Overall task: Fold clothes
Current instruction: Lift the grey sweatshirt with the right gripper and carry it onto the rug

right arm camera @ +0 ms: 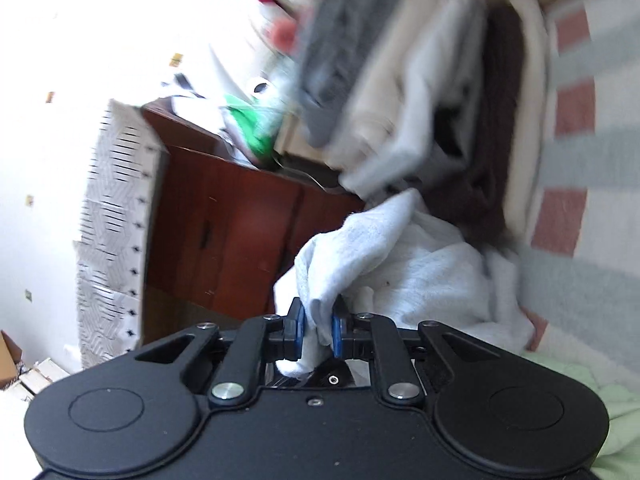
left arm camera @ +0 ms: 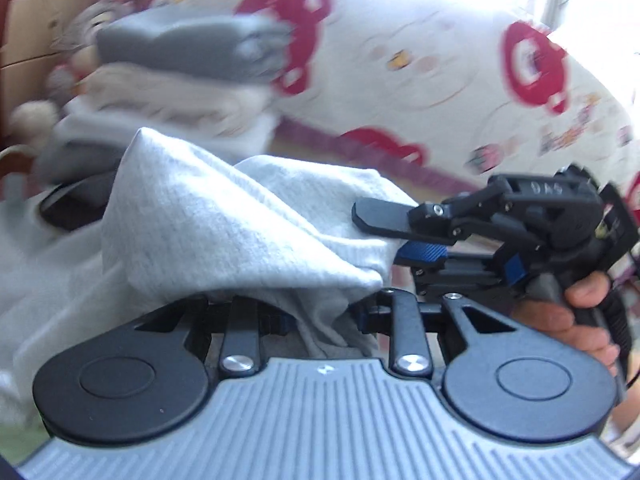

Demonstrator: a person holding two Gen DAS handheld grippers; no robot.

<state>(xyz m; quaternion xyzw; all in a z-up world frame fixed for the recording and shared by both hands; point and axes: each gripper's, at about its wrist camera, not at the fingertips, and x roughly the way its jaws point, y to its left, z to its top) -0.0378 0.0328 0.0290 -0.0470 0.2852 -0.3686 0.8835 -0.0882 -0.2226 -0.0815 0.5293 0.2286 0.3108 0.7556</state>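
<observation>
- Lifting a light grey garment (left arm camera: 224, 236) off the bed, one claw on each end; judged step: raise and spread it before the first fold.
- Left claw (left arm camera: 320, 316): narrow, fingers buried under the cloth, which bunches and drapes over them; reads as clamped on the garment's edge.
- Right claw (right arm camera: 318, 334): narrow, blue pads (right arm camera: 298, 330) pinching a rolled wad of the same garment (right arm camera: 392, 264). It also shows in the left view, just beside the garment, with a hand (left arm camera: 576, 320) on its grip.
- Garment hangs between the two claws, just in front of the stack of folded clothes (left arm camera: 180, 64); its rest trails down toward the bed.
- To do it well: pull the claws apart evenly to take out the slack, keep both ends level, and stay clear of the stack so it is not knocked.
- Both grips hold bunched cloth rather than a clean edge, so a layer could slip; regrip if so.
- Garment: soft knit with fine ribbing, limp, creased.
- Stack: grey, cream, white and dark brown pieces, flat and blurred.
- Bed cover (right arm camera: 568, 152): striped pink and pale grey.
- Cabinet (right arm camera: 240, 232) beside the stack: reddish wood, smooth.
</observation>
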